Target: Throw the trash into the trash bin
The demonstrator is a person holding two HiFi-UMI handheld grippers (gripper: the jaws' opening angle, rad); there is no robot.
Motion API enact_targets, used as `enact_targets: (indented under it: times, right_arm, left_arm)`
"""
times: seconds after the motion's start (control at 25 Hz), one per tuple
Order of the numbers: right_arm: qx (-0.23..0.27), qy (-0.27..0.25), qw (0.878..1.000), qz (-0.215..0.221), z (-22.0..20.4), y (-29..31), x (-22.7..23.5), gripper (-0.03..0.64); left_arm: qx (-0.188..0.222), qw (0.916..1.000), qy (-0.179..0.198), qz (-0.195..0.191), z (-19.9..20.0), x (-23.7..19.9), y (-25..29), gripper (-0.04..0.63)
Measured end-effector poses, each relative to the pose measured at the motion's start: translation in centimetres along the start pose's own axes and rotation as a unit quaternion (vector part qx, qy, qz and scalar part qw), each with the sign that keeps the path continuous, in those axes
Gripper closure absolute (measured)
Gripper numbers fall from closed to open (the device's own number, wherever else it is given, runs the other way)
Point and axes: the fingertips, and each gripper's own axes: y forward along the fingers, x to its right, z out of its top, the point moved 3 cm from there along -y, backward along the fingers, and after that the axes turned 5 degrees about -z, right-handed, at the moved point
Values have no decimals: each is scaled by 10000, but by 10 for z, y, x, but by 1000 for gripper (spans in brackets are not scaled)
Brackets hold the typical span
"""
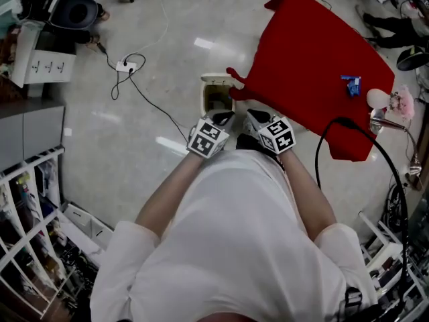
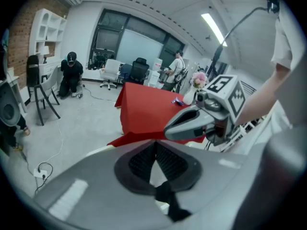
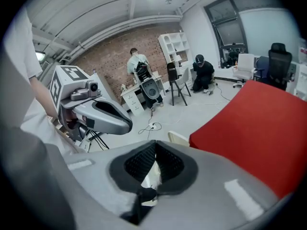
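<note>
Far left on my head view, a white power strip (image 1: 127, 66) lies on the pale grey floor (image 1: 167, 25) with a thin black cable looped round it. Moving right, the small cream plastic trash bin (image 1: 205, 98) stands upright on the floor with its top open, right against the hanging corner of the red cloth. The left gripper (image 1: 224, 117) sits just short of the bin and points toward it. In its own view the dark ribbed pads (image 2: 144, 159) are pressed together at the tips, and I see nothing pinched between them.

The right gripper (image 1: 249, 116) is beside the left, near it but not touching, and aimed the same way. Its jaws are also pressed together. A pale patch shows through the gap behind the tips, and I cannot tell whether it is something held or the bin beyond.

Further right, the table under the red cloth (image 1: 308, 59) carries a small blue packet (image 1: 350, 84) near its right-hand edge. Just past that are a white rounded object (image 1: 377, 98) and a pink fluffy flower (image 1: 403, 102).
</note>
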Motion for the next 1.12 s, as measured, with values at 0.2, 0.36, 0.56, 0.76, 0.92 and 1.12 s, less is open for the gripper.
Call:
enact_targets:
  times: [0.2, 0.36, 0.56, 0.76, 0.92, 1.12]
  right_arm:
    - [135, 189, 9992, -310, -2, -30, 45, 597]
    - [215, 385, 9974, -573, -10, -53, 84, 588]
    - [263, 533, 9945, -864, -21, -79, 133, 559]
    - [308, 717, 9895, -1216, -34, -105, 186, 546]
    - [327, 857, 9848, -1473, -43, -124, 222, 540]
    - [323, 981, 9787, -1772, -55, -142, 264, 534]
  left_arm:
    - [74, 9999, 101, -13, 25, 10, 26, 591]
    - [30, 9998, 171, -105, 46, 24, 53, 591]
    - [-35, 9993, 302, -202, 69, 37, 85, 591]
    - [-70, 9989, 382, -267, 90, 48, 122, 591]
    - [-99, 9988, 384, -302, 103, 56, 144, 591]
    - [-188, 9983, 423, -345, 113, 62, 165, 591]
